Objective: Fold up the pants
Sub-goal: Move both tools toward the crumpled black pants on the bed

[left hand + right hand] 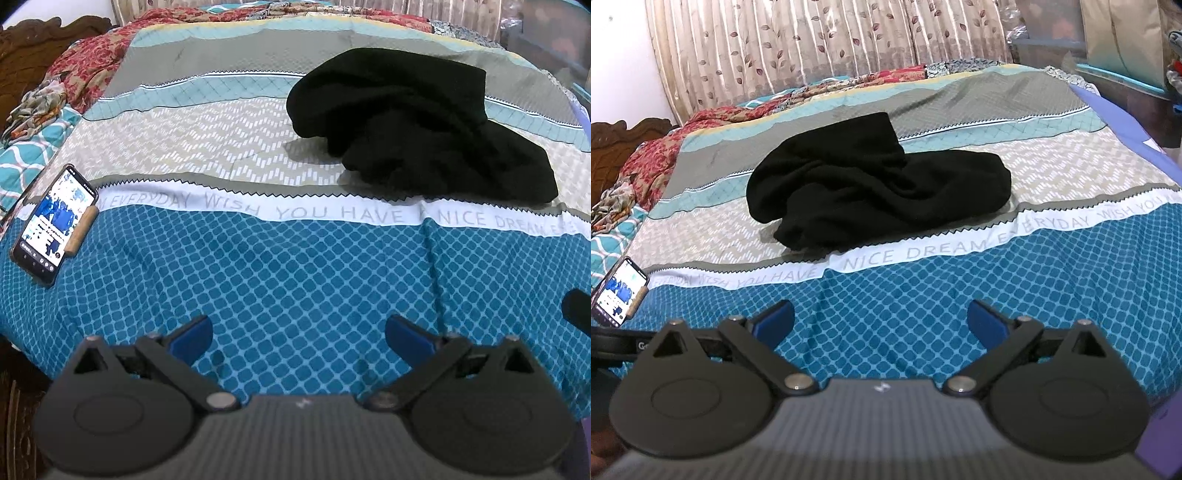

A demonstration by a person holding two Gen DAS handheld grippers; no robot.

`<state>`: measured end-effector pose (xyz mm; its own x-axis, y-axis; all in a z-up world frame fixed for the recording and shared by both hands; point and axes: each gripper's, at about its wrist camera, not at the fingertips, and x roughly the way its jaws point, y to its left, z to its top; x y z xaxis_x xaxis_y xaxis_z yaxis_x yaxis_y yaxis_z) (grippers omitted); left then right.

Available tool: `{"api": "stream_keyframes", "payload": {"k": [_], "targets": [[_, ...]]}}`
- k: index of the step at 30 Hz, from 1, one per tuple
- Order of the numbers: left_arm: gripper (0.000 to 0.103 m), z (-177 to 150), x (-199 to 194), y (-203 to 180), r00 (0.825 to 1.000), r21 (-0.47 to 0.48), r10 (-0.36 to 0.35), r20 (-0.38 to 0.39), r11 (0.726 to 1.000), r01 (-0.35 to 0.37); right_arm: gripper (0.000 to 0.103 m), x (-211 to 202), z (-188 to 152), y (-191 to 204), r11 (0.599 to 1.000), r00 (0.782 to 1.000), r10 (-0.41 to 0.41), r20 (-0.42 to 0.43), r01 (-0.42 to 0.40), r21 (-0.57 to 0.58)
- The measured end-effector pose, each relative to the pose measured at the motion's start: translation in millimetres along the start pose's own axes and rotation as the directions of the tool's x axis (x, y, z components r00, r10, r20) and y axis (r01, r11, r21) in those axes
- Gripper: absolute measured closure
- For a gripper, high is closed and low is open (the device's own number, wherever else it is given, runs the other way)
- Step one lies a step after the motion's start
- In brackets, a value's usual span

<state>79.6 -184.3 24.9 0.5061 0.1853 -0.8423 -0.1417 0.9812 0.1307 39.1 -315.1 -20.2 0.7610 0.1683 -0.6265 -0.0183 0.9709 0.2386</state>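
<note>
Black pants [417, 125] lie in a crumpled heap on the bed's patterned sheet, at the upper right of the left wrist view and at the centre of the right wrist view [871, 192]. My left gripper [299, 338] is open and empty, low over the blue diamond-patterned part of the sheet, well short of the pants. My right gripper [881, 321] is open and empty too, over the same blue part, short of the pants. A dark part of the right gripper [578, 310] shows at the right edge of the left wrist view.
A lit phone [53, 225] leans on a wooden stand at the bed's left side; it also shows in the right wrist view [618, 295]. Red floral bedding [92, 70] and a wooden headboard [624, 140] lie left. Curtains [831, 44] hang behind. The bed's right edge [1145, 129] drops off.
</note>
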Motion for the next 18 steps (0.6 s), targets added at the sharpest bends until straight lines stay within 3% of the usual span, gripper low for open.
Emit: {"api": "stream_keyframes", "payload": {"k": [8, 12, 13, 17, 18], "targets": [[0.0, 34.7, 13.9, -104.2, 1.0, 0.022, -0.007, -0.02, 1.0, 0.008, 0.002, 4.2, 0.6, -1.4, 1.0, 1.0, -0.017, -0.023, 0.018, 0.016], [0.0, 54.8, 18.2, -182.0, 0.999, 0.046, -0.008, -0.033, 0.999, 0.01, 0.002, 5.4, -0.4, -2.6, 1.0, 0.999, -0.02, -0.03, 0.02, 0.02], [0.0, 17.5, 12.5, -199.7, 1.0, 0.058, -0.013, -0.022, 0.998, 0.015, 0.002, 5.6, -0.6, -3.2, 1.0, 0.999, -0.02, -0.033, 0.021, 0.022], [0.0, 26.0, 15.4, -277.2, 1.0, 0.066, -0.017, -0.013, 0.998, 0.018, 0.002, 6.4, -0.8, -6.3, 0.999, 0.999, -0.022, -0.034, 0.023, 0.029], [0.0, 7.6, 13.8, -273.9, 1.0, 0.07, -0.023, -0.005, 0.997, 0.023, 0.002, 6.7, -0.7, -6.5, 0.999, 0.999, -0.023, -0.034, 0.024, 0.029]]}}
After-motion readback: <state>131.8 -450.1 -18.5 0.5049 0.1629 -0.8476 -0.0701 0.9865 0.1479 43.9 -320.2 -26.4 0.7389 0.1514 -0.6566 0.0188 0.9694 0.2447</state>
